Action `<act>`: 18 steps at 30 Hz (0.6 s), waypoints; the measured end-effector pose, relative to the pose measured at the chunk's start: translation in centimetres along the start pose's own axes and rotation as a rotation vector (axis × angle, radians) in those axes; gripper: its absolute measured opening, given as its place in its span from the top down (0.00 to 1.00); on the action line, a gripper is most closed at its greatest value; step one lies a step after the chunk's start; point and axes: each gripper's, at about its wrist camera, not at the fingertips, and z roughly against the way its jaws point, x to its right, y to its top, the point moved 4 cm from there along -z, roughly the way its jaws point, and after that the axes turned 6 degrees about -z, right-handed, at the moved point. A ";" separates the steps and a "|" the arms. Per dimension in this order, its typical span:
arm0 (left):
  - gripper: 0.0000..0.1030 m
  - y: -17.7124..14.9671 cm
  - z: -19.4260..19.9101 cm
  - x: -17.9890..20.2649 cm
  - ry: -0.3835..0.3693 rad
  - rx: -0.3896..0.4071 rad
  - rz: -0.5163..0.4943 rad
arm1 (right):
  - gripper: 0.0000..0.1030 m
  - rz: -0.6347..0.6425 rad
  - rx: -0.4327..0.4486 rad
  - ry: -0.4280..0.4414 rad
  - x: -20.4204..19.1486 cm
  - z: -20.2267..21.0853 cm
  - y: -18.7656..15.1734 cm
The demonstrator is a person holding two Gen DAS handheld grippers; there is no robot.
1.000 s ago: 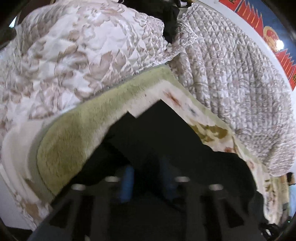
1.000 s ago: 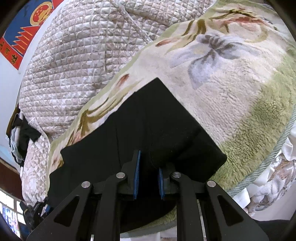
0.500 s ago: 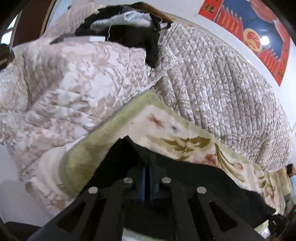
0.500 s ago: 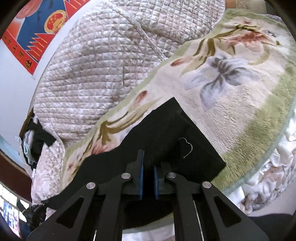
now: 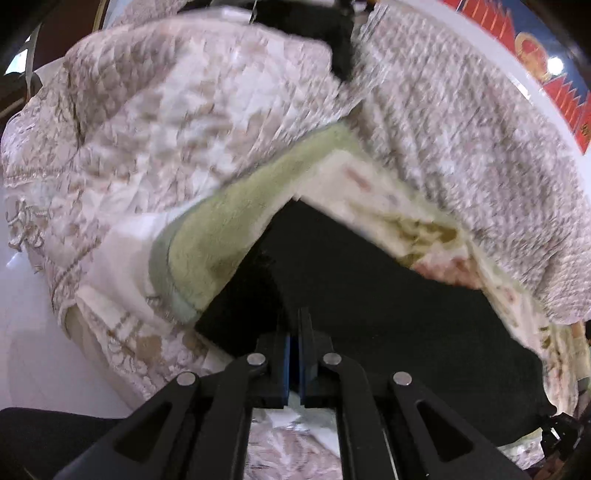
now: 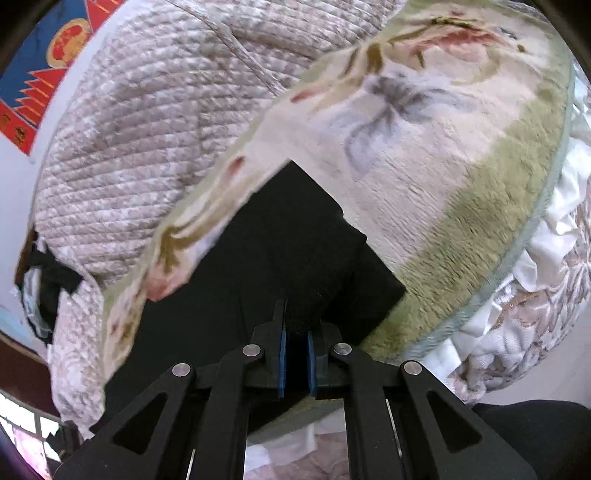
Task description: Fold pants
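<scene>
The black pants point(image 5: 369, 295) lie on a floral fleece blanket point(image 5: 229, 236) on the bed. In the left wrist view my left gripper point(image 5: 294, 325) is shut on the near edge of the pants, at their left corner. In the right wrist view the pants point(image 6: 280, 258) show as a folded black slab with a square corner pointing away. My right gripper point(image 6: 295, 328) is shut on black cloth at their near edge, the blue pads point(image 6: 282, 354) a little apart with fabric between them.
A quilted beige bedspread point(image 5: 461, 122) rises behind the blanket point(image 6: 424, 147). A white and tan floral quilt point(image 5: 166, 110) lies at the left, with dark clothes point(image 5: 332, 33) piled on top. A red and blue poster point(image 6: 40, 66) hangs on the wall. The bed edge is just below both grippers.
Both views have tilted down and closer to the pants. The right pads now stand a little wider around thicker cloth. The left gripper stays shut at the pants' edge.
</scene>
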 end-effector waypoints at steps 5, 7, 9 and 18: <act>0.96 -0.2 0.2 0.0 0.005 0.005 -0.014 | 0.93 -0.009 0.008 -0.014 0.8 0.0 -0.4; 0.96 -0.4 -0.3 0.0 0.018 -0.014 -0.019 | 0.92 0.001 -0.014 -0.027 1.1 -0.8 -0.4; 0.95 -0.6 -0.2 -0.1 0.015 -0.027 -0.009 | 0.92 0.010 -0.017 -0.034 1.0 -0.8 -0.4; 0.94 1.7 5.2 -0.9 0.130 0.132 -0.028 | 0.79 0.111 0.228 -0.176 0.0 5.1 0.8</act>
